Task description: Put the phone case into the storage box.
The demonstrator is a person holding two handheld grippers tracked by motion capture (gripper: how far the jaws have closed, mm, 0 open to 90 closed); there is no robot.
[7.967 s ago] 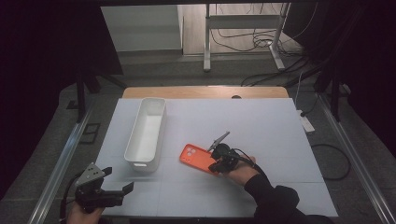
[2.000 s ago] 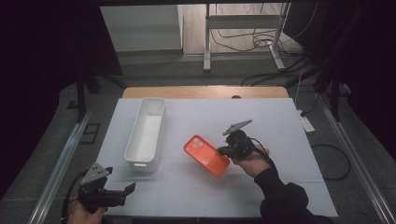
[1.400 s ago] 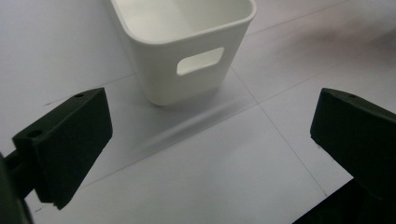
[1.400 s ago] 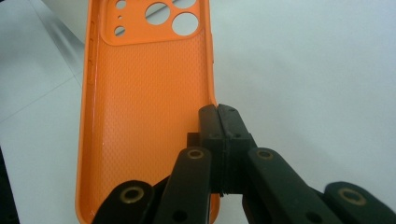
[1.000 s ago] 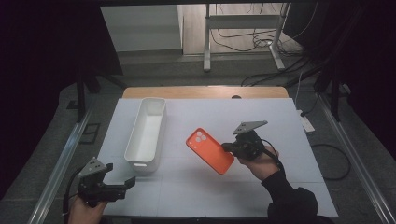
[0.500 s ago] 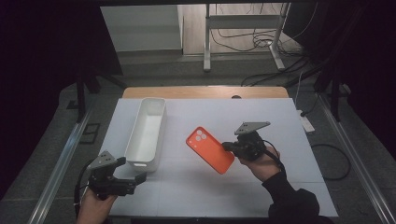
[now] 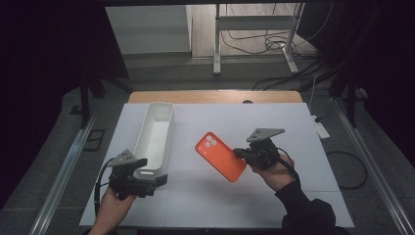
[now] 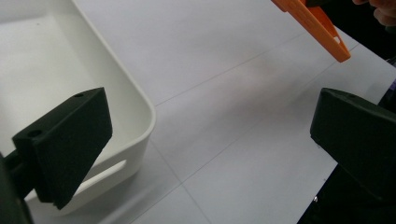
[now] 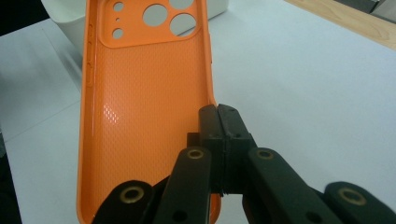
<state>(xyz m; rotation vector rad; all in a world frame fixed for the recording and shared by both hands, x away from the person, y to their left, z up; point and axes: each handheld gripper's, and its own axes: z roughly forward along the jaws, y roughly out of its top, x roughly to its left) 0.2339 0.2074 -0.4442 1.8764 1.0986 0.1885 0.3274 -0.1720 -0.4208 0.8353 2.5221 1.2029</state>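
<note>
Two grippers are over the white table [image 7: 293,127]: the right gripper [image 7: 240,153] pinches the orange phone case [image 7: 220,155] by its edge, lifted beside the white tray [image 7: 155,134]; the left gripper [image 7: 159,180] is wide apart, holding nothing.

Overhead forward-down view, two close tongs-mounted views

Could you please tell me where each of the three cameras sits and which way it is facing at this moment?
High view: above the person's side, looking forward and down on the table; both forearms, left tool, right tool.
Left gripper view: rides the left tool, looking between its open jaws at the white bin corner.
Right gripper view: rides the right tool, its jaws shut on the orange phone case edge.
Shared: all three show the bin and case.
</note>
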